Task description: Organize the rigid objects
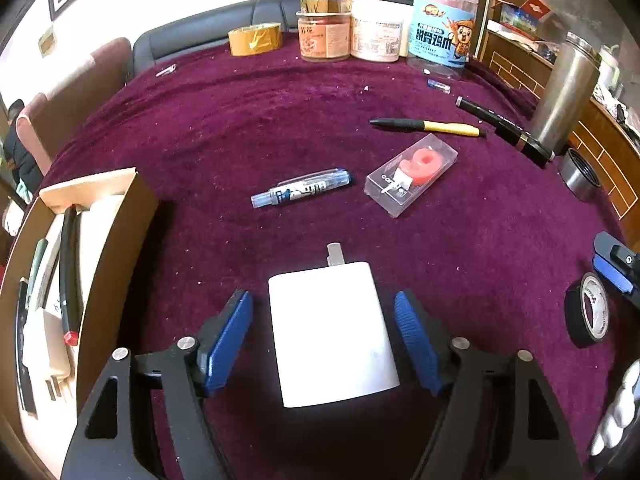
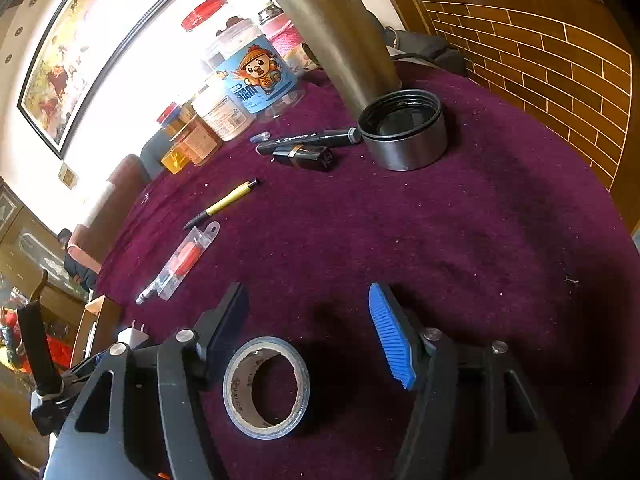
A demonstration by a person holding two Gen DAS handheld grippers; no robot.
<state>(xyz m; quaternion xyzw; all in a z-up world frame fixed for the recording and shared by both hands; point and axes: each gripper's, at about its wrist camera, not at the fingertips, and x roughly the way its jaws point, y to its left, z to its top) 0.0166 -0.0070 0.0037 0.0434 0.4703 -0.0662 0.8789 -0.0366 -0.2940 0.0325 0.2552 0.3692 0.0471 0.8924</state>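
A white plug charger (image 1: 332, 332) lies on the purple tablecloth between the jaws of my left gripper (image 1: 322, 300), prongs pointing away. The jaws stand open, with a gap on each side of the charger. To the left is a cardboard box (image 1: 116, 232) holding a black marker (image 1: 69, 272), another charger (image 1: 48, 352) and other items. A black tape roll (image 2: 266, 388) lies flat between the jaws of my right gripper (image 2: 306, 292), close to the left finger and apart from the right one. That gripper is open. The same tape roll (image 1: 588, 312) shows at the right edge of the left wrist view.
On the cloth lie a blue pen (image 1: 304, 190), a clear case with a red item (image 1: 412, 172), a yellow-black pen (image 1: 428, 125) and a black marker (image 1: 504, 124). A steel flask (image 2: 336, 36) and its lid (image 2: 404, 136) stand at the right. Jars (image 1: 376, 28) and yellow tape (image 1: 255, 39) line the back.
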